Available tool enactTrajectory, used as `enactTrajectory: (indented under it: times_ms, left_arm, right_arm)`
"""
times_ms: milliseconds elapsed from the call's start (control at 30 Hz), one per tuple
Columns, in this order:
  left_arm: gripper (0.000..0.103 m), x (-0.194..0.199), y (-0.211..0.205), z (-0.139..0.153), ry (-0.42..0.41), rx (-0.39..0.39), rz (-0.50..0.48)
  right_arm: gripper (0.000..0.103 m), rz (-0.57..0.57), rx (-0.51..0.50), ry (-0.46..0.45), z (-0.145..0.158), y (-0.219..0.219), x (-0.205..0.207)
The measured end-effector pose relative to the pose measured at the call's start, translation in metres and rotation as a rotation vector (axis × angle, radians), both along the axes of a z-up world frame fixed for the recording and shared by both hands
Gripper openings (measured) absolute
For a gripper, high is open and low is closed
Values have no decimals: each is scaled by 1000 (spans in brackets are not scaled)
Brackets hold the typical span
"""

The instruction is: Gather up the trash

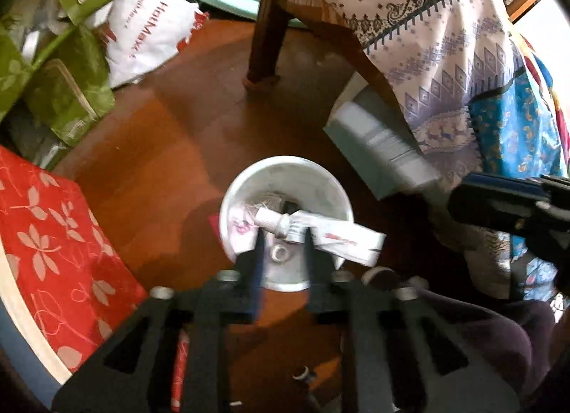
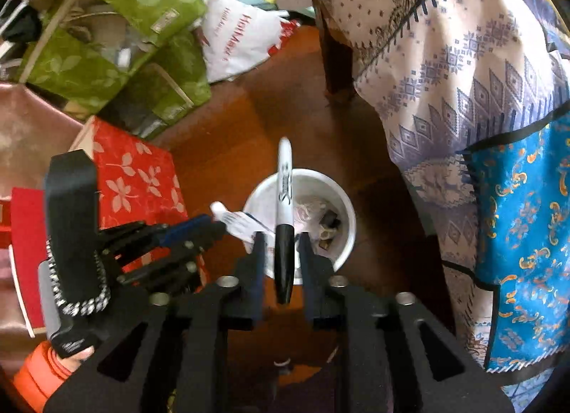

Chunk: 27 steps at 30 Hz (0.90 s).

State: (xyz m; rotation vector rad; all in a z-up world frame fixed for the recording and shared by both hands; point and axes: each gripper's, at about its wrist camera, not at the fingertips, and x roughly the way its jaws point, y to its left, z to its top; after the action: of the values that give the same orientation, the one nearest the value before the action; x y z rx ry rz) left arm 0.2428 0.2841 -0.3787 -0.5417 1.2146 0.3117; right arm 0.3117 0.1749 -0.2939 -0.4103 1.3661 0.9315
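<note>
Left wrist view: looking steeply down at a white cup (image 1: 286, 199) on a brown wooden floor (image 1: 185, 135). Left hand-held gripper (image 1: 285, 245) right over the cup, jaws parted a little, a crumpled white tube (image 1: 320, 231) lying crosswise at the fingertips and over the cup's rim; cannot tell whether the pads press on it. Scraps of wrapper down in the cup. Red flowered box (image 1: 53, 235) at left, green flowered boxes (image 1: 71, 92) and a white plastic bag (image 1: 149, 31) beyond, patterned cloth (image 1: 427, 39) draped at right.

Right wrist view: same cup (image 2: 342, 199) below, small bits of trash inside. Right hand-held gripper (image 2: 281, 242) partly open, a black-capped marker (image 2: 284, 220) standing lengthwise between the fingers, gaps showing on both sides, white barrel reaching over the cup. Left hand-held gripper (image 2: 217, 226) coming in from the left with the tube (image 2: 235, 220) at its tips, just beside the cup's rim.
</note>
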Motion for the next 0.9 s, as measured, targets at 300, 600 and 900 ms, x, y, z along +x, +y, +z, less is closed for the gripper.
enactTrajectory:
  times_ms: [300,600,900]
  left_arm:
    - [41,-7,-1,40,-40,73,7]
    - [41,-36,-31,142,-197,182,-26]
    - [41,-77,-104,260,-422,279,-132]
  right_arm:
    - [37,-36,47,-64,27,-24,3]
    - [37,-82,191,-237,110,-81,-30]
    - [37,-210,366,-476,218,-182,-96]
